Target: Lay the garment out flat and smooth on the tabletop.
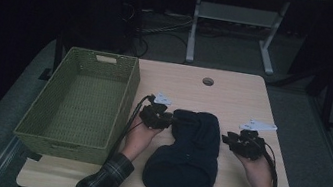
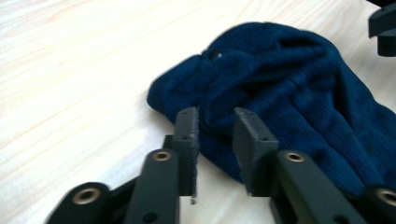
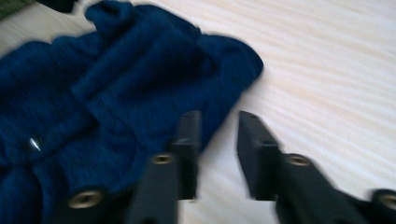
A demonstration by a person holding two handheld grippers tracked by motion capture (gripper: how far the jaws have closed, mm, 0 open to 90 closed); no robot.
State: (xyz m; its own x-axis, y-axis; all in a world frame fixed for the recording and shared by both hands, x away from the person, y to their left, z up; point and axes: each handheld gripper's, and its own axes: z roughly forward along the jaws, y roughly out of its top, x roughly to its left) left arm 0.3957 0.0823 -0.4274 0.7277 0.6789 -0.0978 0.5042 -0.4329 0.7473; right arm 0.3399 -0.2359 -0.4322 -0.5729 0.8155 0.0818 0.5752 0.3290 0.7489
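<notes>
A dark blue knitted hat [image 1: 187,157] lies flat on the light wooden table [image 1: 239,100], its wide opening toward the front edge. My left gripper [image 1: 170,118] is at the hat's upper left edge. In the left gripper view its jaws [image 2: 215,114] stand a narrow gap apart over the hat's [image 2: 289,84] rim, and the pads do not press the fabric. My right gripper [image 1: 224,138] is at the hat's right side. In the right gripper view its jaws [image 3: 218,116] are slightly apart at the edge of the hat [image 3: 116,84], with bare table between them.
A green woven basket [image 1: 125,102] stands on the table's left side, close to the left hand. A round cable hole [image 1: 208,81] is in the tabletop at the back. Beyond the table stands a white desk frame [image 1: 195,22] on a dark floor.
</notes>
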